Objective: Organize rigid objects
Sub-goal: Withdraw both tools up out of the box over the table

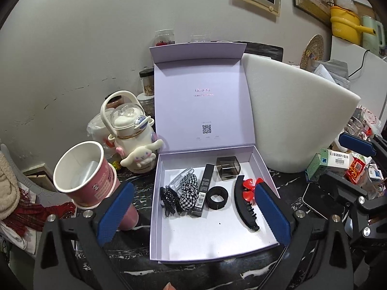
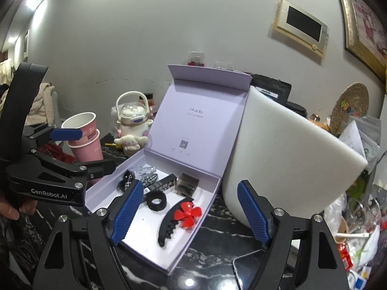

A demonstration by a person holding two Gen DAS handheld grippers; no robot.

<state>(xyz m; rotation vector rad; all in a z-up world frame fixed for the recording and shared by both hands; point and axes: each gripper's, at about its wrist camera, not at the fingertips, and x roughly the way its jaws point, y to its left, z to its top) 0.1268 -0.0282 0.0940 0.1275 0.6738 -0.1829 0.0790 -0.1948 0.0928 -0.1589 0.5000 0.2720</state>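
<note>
Going left to right in the left wrist view, we see at nine o'clock two stacked pink paper cups (image 1: 83, 169), tilted, their white rims round and smooth; behind them stands a glossy cream bottle (image 1: 131, 130) with a loop handle and a soft plush dog (image 1: 142, 157) at its foot. At the centre sits the lilac cardboard box (image 1: 159, 217), its lid upright, on a black marbled counter (image 1: 135, 188). Inside, from left: a black toothed claw clip (image 1: 168, 199), a clear clip (image 1: 181, 181), a checked fabric scrunchie (image 1: 189, 194), a slim dark tube box (image 1: 204, 189), a matte black ring (image 1: 217, 197), a smoky translucent cube (image 1: 228, 168) behind it, and a long curved black hair clip (image 1: 244, 205) touching a red plastic propeller (image 1: 250, 188). At two o'clock a white foam slab (image 1: 297, 120) leans beside the box, and a phone (image 1: 321, 199) lies flat at three o'clock. Our left gripper (image 1: 193, 215) hovers over the box, its ribbed blue pads spread wide and grasping nothing. Our right gripper (image 2: 191, 213) hangs over the box's right edge, fingers likewise released and empty, pointed toward twelve o'clock.
</note>
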